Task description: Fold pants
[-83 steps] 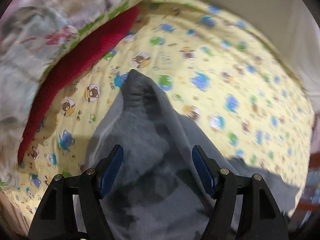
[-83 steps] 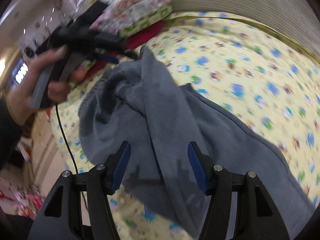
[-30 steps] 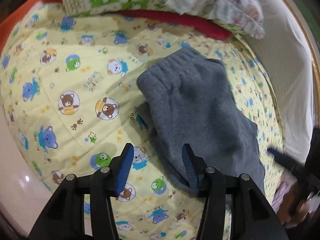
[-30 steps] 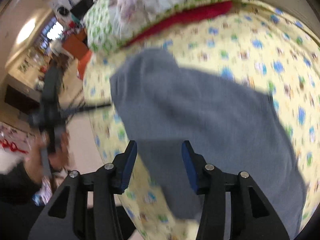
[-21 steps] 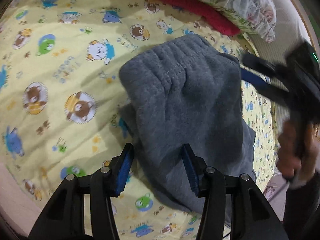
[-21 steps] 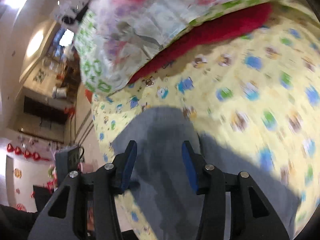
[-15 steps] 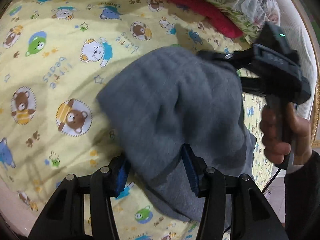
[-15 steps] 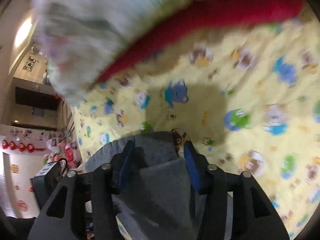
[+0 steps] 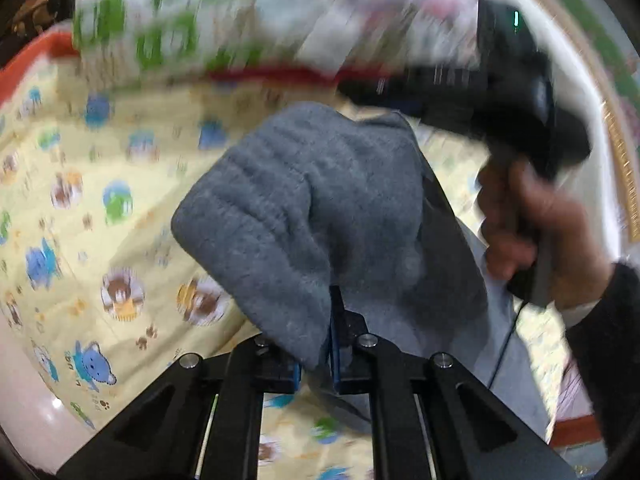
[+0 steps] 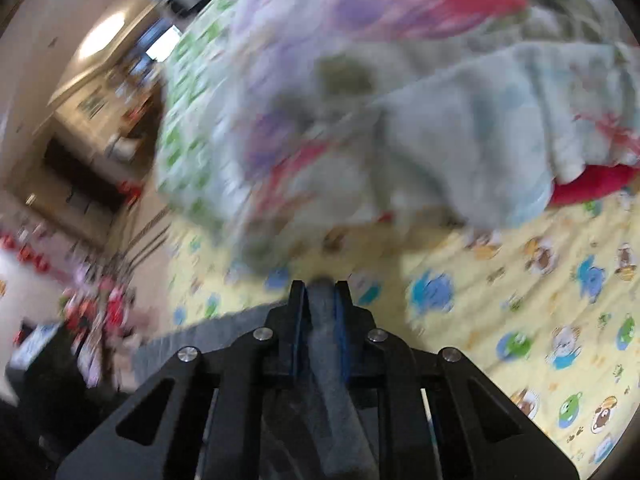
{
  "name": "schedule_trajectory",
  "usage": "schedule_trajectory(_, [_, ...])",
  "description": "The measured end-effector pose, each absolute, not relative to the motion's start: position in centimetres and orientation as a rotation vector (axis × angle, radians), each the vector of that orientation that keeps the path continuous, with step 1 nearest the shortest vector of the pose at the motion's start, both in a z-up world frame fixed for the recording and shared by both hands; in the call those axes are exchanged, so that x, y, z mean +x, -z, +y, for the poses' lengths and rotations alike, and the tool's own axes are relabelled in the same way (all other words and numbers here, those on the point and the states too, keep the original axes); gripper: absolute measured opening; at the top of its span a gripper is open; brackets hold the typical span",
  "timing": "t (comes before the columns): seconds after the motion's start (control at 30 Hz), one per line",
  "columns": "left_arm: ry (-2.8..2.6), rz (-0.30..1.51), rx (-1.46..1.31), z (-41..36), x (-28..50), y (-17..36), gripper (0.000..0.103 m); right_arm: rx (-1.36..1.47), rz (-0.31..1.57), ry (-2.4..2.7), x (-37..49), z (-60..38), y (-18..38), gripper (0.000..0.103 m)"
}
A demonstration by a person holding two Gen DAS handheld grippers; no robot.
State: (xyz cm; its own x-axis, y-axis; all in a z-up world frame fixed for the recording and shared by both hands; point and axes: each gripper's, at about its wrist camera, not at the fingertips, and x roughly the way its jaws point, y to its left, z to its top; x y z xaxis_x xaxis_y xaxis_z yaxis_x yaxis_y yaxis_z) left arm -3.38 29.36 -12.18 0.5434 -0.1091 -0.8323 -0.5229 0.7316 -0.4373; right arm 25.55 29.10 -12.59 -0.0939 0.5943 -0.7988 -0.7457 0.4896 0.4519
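The left claw point(image 9: 316, 344) has black angular fingers with blue pads point(image 9: 333, 336) inside and round silver screws on the linkage. The right claw point(image 10: 321, 312) is built alike: black arms, blue pads, silver screws. Seen from the left wrist, its black housing carries a small green light, a thin black cable, and a dark sleeve point(image 9: 604, 364) over a white cuff.
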Motion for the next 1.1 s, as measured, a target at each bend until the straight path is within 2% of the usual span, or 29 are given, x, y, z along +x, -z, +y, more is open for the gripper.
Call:
schedule_trajectory(0.07, [-0.275, 1.045, -0.724, 29.5, -3.8, 13.6, 0.012, -0.169, 1.295, -1.035, 26.1, 29.6, 14.5, 0.016])
schedule_trajectory(0.1, [-0.272, 1.035, -0.738, 29.8, -4.3, 13.3, 0.017, -0.15, 1.324, -1.006, 26.0, 29.2, 15.0, 0.019])
schedule_trajectory(0.2, [-0.315, 1.003, -0.698, 30.6, -5.9, 10.8, 0.028, 0.008, 1.268, -1.019, 24.8, 25.6, 12.4, 0.02])
schedule_trajectory(0.33, [-0.325, 0.992, -0.577, 30.8, -6.1, 7.6, 0.028, 0.159, 1.207, -1.005, 22.6, 19.0, 8.8, 0.029])
schedule_trajectory(0.43, [-0.258, 1.002, -0.506, 29.2, -4.0, 6.1, 0.028, 0.226, 1.187, -0.945, 19.9, 13.1, 7.2, 0.038])
schedule_trajectory(0.5, [-0.174, 1.011, -0.448, 26.3, -1.7, 5.2, 0.03, 0.243, 1.18, -0.885, 18.6, 9.3, 6.6, 0.039])
schedule_trajectory(0.73, [0.086, 1.083, -0.276, 15.7, 5.4, 5.6, 0.039, 0.37, 1.196, -0.608, 13.2, -5.1, 7.0, 0.04])
schedule_trajectory(0.87, [0.146, 1.132, -0.218, 11.9, 7.4, 6.4, 0.04, 0.453, 1.21, -0.492, 10.5, -11.7, 8.0, 0.04])
schedule_trajectory(0.93, [0.165, 1.16, -0.209, 10.7, 7.7, 6.9, 0.04, 0.451, 1.209, -0.481, 10.6, -12.6, 8.4, 0.04])
schedule_trajectory(1.03, [0.186, 1.187, -0.189, 9.3, 6.4, 7.7, 0.048, 0.449, 1.195, -0.493, 11.9, -13.1, 8.7, 0.041])
schedule_trajectory(1.1, [0.197, 1.197, -0.173, 8.2, 5.4, 8.2, 0.049, 0.443, 1.188, -0.517, 13.6, -12.5, 9.2, 0.042])
